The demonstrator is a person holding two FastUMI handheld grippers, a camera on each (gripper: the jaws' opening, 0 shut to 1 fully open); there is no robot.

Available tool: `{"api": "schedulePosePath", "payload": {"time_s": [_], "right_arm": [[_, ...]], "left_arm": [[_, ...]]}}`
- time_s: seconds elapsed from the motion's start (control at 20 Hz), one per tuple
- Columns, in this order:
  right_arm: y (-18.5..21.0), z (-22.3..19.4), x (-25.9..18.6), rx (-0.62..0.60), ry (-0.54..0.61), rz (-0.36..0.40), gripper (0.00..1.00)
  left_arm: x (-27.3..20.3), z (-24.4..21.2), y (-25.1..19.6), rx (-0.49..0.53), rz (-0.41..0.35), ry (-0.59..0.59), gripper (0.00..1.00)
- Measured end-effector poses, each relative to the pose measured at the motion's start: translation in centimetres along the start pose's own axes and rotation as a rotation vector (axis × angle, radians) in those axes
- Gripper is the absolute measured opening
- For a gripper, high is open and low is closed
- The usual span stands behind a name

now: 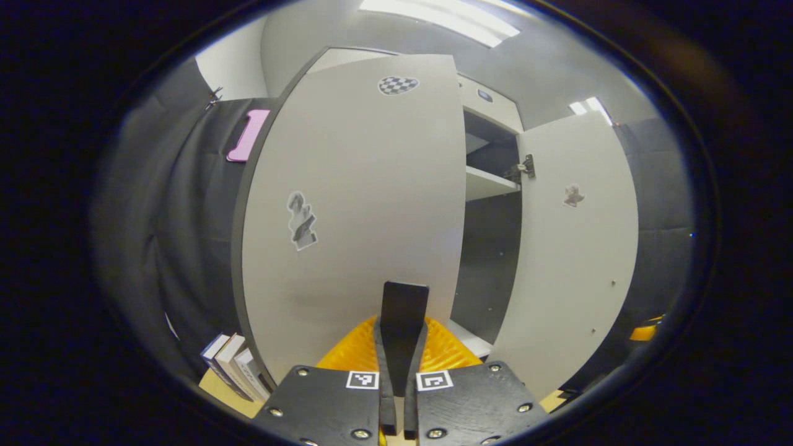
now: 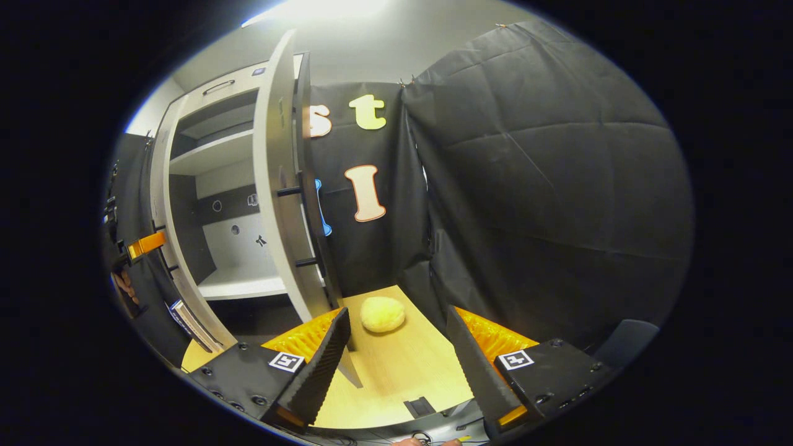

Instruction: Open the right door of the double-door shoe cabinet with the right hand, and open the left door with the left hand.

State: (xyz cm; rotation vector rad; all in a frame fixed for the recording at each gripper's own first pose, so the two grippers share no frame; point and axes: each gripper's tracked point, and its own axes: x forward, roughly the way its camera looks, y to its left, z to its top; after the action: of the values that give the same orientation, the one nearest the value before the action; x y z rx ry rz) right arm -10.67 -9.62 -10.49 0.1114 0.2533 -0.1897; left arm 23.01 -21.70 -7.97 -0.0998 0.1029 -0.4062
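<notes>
Both doors of the shoe cabinet [image 1: 489,186] stand swung out. In the left gripper view the left door [image 1: 359,204] fills the centre of the frame, its face turned toward the camera, and the right door [image 1: 576,248] stands wide at the right of the frame, with dark shelves showing in the gap between them.

Left gripper [image 1: 401,310]: its fingers are pressed together at bottom centre, tips right up against the lower part of the left door near its free edge. Whether anything is pinched between them I cannot tell. If they do hold a pull there, the risk is dragging the panel past its hinge range, or letting go and having it swing back.

Right gripper [image 2: 396,347]: fingers spread wide at the bottom of the right gripper view, holding nothing. The right door shows edge-on, just up and left of the left-hand finger, nearly touching it. A careless move left could knock that edge and push the door shut.

Between the open fingers lies pale worktop [image 2: 403,371] with a yellowish round lump [image 2: 382,314] further back. Some books [image 1: 235,365] stand at lower left in the left gripper view.
</notes>
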Motion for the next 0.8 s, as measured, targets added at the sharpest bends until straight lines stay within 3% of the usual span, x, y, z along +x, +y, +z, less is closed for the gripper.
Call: {"api": "schedulePosePath", "payload": {"time_s": [0.3,0.4,0.55,0.8], "right_arm": [[2.0,-0.2,-1.4,-0.003,-0.019,0.010,0.98],[2.7,-0.3,-1.4,0.013,-0.016,0.022,0.93],[3.7,-0.5,-1.3,0.030,-0.014,0.039,1.00],[5.0,-0.4,-0.8,0.044,-0.017,0.062,1.00]], "left_arm": [[-0.3,0.3,0.3,0.000,-0.026,-0.006,0.07],[-0.3,0.4,0.5,-0.001,-0.029,-0.005,0.07],[-0.5,0.6,0.7,0.001,-0.026,-0.006,0.07],[-0.9,0.6,1.2,0.008,0.004,-0.008,0.07]]}}
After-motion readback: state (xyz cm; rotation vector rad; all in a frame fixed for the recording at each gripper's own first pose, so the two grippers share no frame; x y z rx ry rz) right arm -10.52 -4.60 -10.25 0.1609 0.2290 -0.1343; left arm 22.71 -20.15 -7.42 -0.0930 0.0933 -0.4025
